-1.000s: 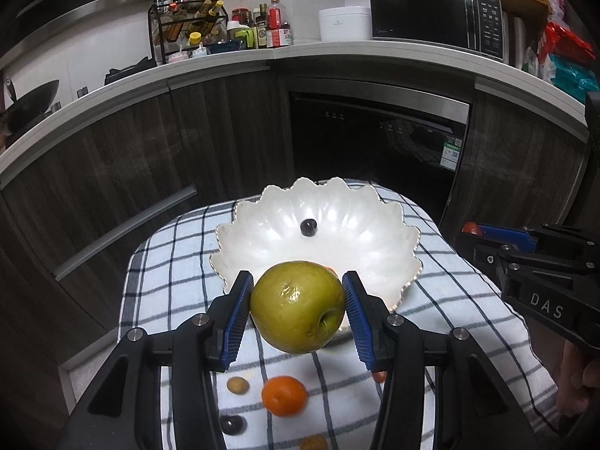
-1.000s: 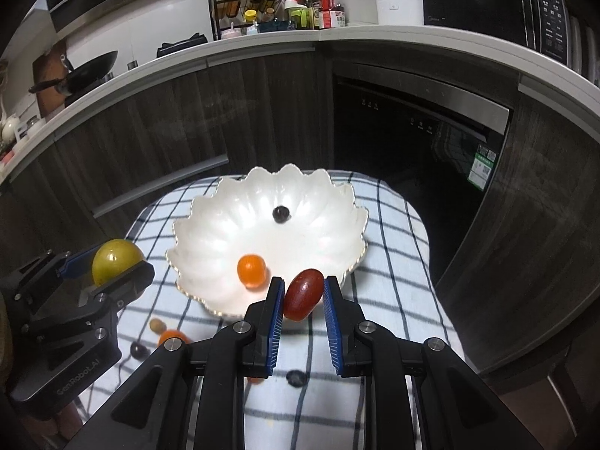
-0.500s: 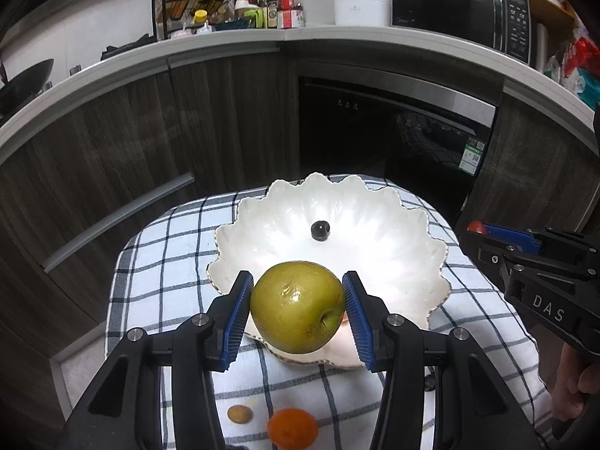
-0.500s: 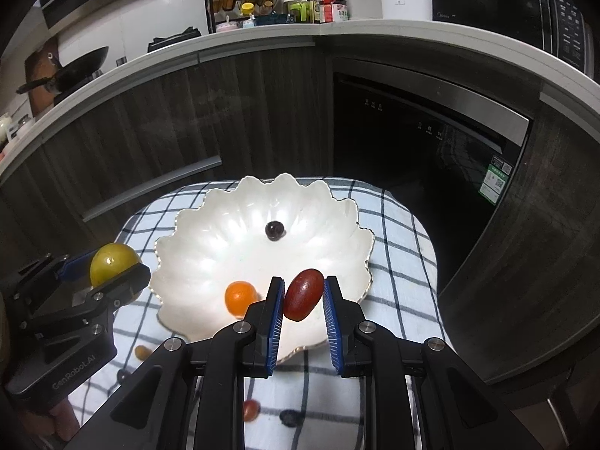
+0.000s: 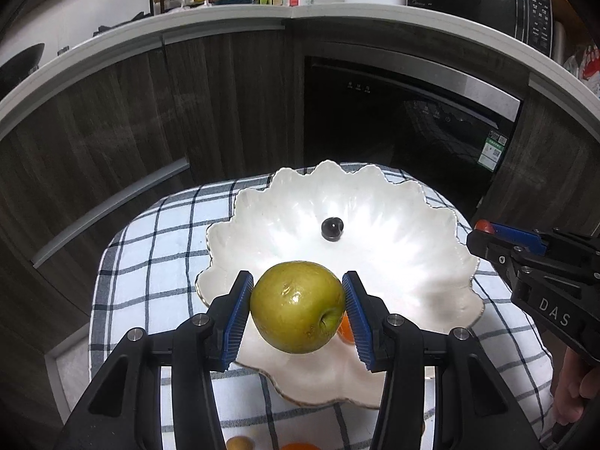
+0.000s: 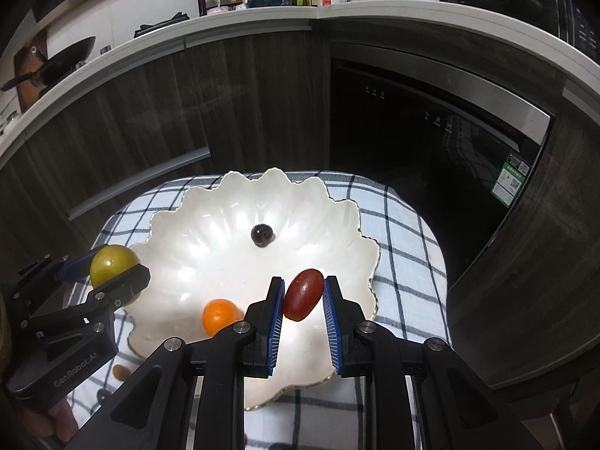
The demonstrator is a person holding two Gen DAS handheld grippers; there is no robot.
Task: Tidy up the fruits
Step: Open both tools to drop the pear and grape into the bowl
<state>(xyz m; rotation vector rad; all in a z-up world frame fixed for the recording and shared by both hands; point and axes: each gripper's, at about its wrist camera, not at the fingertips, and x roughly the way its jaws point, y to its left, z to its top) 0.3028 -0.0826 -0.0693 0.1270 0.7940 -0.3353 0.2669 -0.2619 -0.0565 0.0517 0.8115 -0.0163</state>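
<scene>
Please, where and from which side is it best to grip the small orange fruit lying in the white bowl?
Grip the orange fruit across its round middle, coming from above. It lies low in the bowl near the front rim, so a sideways approach would likely hit the scalloped wall.

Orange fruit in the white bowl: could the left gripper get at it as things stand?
Probably not yet. The left gripper is shut on the green apple, which fills the gap between its fingers. The orange fruit lies uncovered in the white bowl; nothing else blocks it.

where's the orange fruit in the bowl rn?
Right wrist view: orange fruit lies on the near-left floor of the white bowl, just left of the right gripper, near-left of the dark berry.
</scene>
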